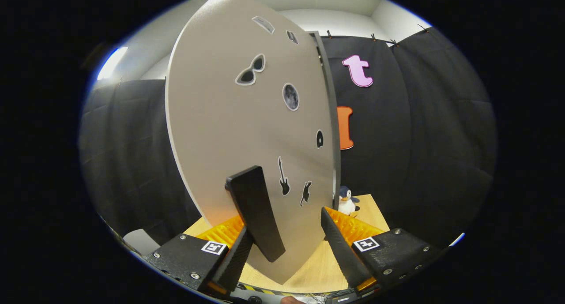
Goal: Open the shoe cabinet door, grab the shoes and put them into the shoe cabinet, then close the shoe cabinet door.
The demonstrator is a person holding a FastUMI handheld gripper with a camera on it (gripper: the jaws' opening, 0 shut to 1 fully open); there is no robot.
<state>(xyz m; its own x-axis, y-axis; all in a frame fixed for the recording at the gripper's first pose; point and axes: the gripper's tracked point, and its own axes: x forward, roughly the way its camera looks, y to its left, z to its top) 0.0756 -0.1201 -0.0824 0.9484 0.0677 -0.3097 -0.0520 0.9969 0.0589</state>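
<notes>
A: How is the gripper (291, 238) placed at the shoe cabinet door (229, 132)?

B: The door is seen standing between the fingers, which are spread fairly wide. The dark handle (256, 211) on the door's face is met by the left finger (236, 255); the right finger (342, 246) is kept just off the door's free edge. No clamp on both sides can be confirmed, so the handle is judged to be hooked or pushed rather than pinched.

A: Why is it held so?

B: The door is judged to be mid-swing, and the handle is the one part by which it can be pulled or pushed. Whether it is being opened or closed cannot be told.

A: What else is noted, and what is in the way?

B: Stickers are scattered on the door: sunglasses (250, 70), a moon (291, 96), a guitar (284, 177). A toy penguin (348, 201) is set on the wooden counter (309, 268) beyond the right finger, beside the door's edge. The cabinet's inside is hidden by the door. No shoes can be made out.
</notes>
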